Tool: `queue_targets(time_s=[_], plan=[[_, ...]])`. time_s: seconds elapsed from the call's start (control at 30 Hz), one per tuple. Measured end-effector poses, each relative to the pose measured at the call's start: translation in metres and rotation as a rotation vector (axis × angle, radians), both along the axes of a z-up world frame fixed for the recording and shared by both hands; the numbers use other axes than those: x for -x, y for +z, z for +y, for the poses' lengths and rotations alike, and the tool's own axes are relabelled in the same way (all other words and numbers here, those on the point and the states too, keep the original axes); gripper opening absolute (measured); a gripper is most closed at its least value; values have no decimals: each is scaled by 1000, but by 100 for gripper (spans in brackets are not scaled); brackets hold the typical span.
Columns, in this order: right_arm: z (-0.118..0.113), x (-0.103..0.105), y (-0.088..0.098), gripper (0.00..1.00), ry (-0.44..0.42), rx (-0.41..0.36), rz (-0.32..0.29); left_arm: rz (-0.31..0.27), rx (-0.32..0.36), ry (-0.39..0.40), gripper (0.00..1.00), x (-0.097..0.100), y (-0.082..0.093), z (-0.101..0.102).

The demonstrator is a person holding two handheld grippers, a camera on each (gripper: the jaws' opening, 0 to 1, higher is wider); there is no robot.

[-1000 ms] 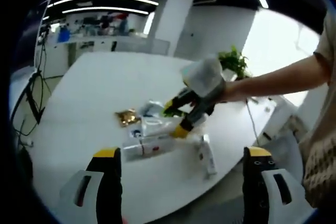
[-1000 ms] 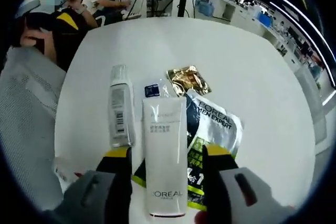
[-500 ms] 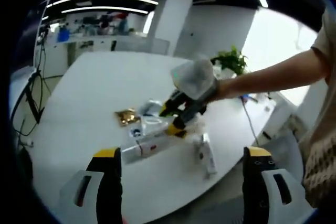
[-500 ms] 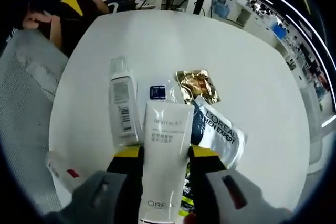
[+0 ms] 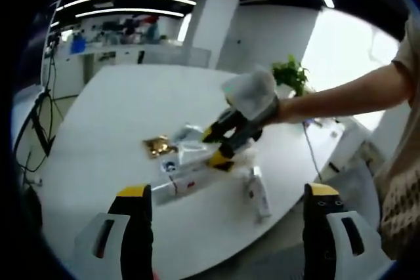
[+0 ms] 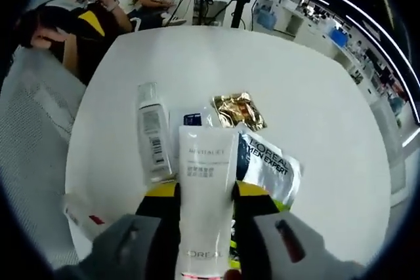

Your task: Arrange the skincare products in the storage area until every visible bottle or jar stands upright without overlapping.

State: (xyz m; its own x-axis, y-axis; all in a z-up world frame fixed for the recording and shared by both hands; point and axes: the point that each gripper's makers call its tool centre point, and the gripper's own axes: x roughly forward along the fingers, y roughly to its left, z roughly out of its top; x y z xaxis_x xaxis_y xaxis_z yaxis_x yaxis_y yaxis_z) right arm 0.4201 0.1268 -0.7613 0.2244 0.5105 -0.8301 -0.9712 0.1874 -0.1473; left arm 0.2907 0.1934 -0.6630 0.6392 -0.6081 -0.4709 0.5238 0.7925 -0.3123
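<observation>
Step in hand: grasp on the white L'Oréal tube point(image 6: 206, 208). Right gripper point(image 6: 205, 191) fingers clenched on it, tube at 6 o'clock in the right gripper view, silver sachet point(image 6: 269, 165) just beside at 4. Left gripper point(image 5: 226, 195) fingers spread, grasping nothing. Next: lift, stand tube upright on bare worktop point(image 6: 315, 96), clear of grey bottle point(image 6: 151, 139) at 9.

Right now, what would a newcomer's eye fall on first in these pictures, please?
In the right gripper view, the right gripper has its fingers shut on a white tube, lying over a dark L'Oreal pouch. A gold sachet and a flat white bottle lie beyond on the white table.
</observation>
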Motion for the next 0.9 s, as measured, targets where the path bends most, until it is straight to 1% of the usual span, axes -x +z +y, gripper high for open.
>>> queue_targets(time_s=[0.1, 0.23, 0.4, 0.53, 0.7, 0.8, 0.9], plan=[[-5, 2, 8, 30, -34, -38, -2, -4, -10, -8, 93, 0, 0, -2], [-15, 6, 20, 30, -72, -88, -26, -11, -12, -13, 93, -1, 2, -7], [-30, 7, 41, 29, -163, -177, -60, -31, -16, -33, 93, -3, 8, -17], [-40, 11, 57, 29, -243, -254, -63, -47, -22, -51, 93, -5, 13, -24], [-54, 18, 75, 29, -314, -315, -95, -69, -27, -75, 93, -8, 21, -33], [-61, 23, 82, 29, -357, -356, -90, -78, -30, -92, 93, -8, 23, -39], [-68, 26, 88, 29, -398, -380, -104, -79, -32, -109, 93, -6, 23, -44]])
